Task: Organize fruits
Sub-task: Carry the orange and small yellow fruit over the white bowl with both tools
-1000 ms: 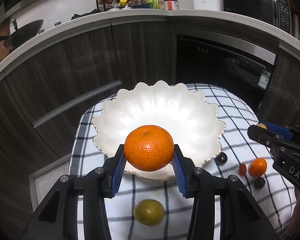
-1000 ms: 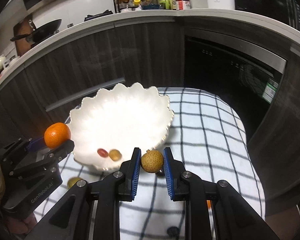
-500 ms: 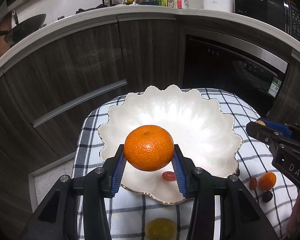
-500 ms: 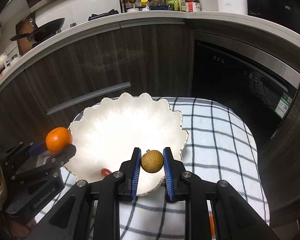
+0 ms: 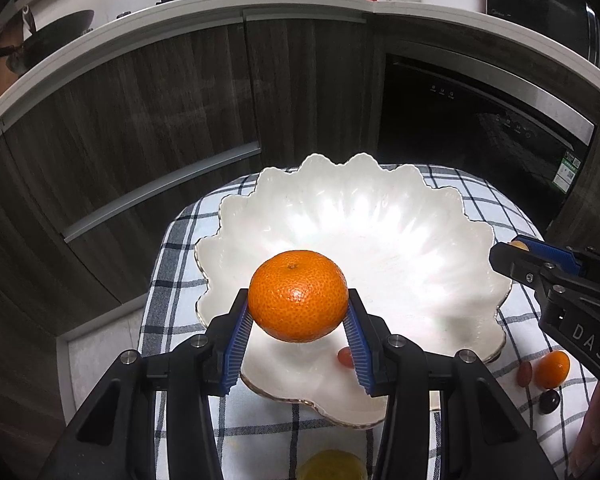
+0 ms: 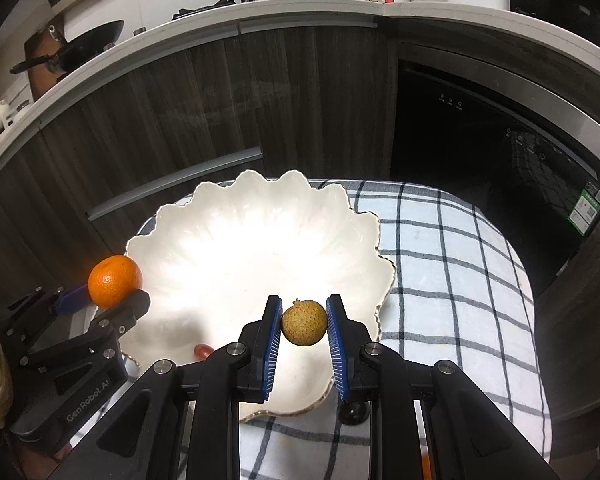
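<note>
Left tool (image 5: 298, 320) gripping orange (image 5: 298, 295) over near rim of white bowl (image 5: 380, 216). Right tool (image 6: 303, 334) gripping small brown fruit (image 6: 304, 322) over bowl. Red grape (image 5: 345, 357) inside bowl.

The white scalloped bowl (image 5: 380, 216) is almost bare inside: only a small red fruit (image 5: 345, 357) lies near its front rim, so the middle and far wall are open from above. The left gripper (image 5: 298, 322), clamping a mandarin (image 5: 298, 295), hangs over the front-left rim. The right gripper (image 6: 303, 330), closed on a longan (image 6: 304, 322), occupies the front-right rim. The checked cloth (image 6: 452, 264) to the bowl's right lies clear. Small fruits (image 5: 552, 368) crowd the cloth beside the right gripper.
</note>
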Action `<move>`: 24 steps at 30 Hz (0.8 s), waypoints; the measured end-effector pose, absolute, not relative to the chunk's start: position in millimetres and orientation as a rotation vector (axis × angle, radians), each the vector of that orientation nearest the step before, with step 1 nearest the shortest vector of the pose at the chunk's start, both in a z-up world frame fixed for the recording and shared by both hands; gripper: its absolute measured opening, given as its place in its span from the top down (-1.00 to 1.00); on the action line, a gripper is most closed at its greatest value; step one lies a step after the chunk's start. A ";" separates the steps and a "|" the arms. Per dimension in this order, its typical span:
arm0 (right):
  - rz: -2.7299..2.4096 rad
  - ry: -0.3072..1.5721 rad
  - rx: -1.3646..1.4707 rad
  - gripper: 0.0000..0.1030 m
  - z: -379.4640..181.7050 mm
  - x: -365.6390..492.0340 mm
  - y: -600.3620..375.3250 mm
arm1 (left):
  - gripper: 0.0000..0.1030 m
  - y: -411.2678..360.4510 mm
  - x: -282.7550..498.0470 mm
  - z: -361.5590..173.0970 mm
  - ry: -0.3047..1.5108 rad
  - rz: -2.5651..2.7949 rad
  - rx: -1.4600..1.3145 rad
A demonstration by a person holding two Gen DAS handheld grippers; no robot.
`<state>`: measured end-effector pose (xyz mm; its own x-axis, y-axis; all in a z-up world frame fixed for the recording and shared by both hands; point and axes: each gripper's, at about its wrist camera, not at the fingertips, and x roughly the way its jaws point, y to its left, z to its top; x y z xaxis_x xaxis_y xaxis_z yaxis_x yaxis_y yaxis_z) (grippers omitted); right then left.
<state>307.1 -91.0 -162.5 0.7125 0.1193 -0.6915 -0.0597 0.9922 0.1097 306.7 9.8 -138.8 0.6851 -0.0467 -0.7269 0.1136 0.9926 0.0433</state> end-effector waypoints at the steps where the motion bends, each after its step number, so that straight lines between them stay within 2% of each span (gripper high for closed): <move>1: 0.101 0.774 0.081 0.53 -162.7 308.7 -90.6 | 0.13 9.5 307.1 -138.9 0.813 -0.090 0.086; 22: 0.112 0.813 0.072 0.50 -177.6 317.7 -86.3 | 0.11 10.7 310.2 -146.5 0.877 -0.090 0.070; 23: 0.106 0.810 0.069 0.50 -177.3 317.4 -86.6 | 0.10 11.2 310.1 -147.1 0.880 -0.091 0.067; 24: 0.106 0.806 0.070 0.42 -177.0 317.1 -87.4 | 0.01 12.1 310.0 -146.9 0.877 -0.092 0.061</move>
<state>317.1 -87.4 -177.0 0.6872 0.1212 -0.7163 -0.0681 0.9924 0.1026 310.0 12.1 -146.9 0.6358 -0.0550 -0.7699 0.1055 0.9943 0.0161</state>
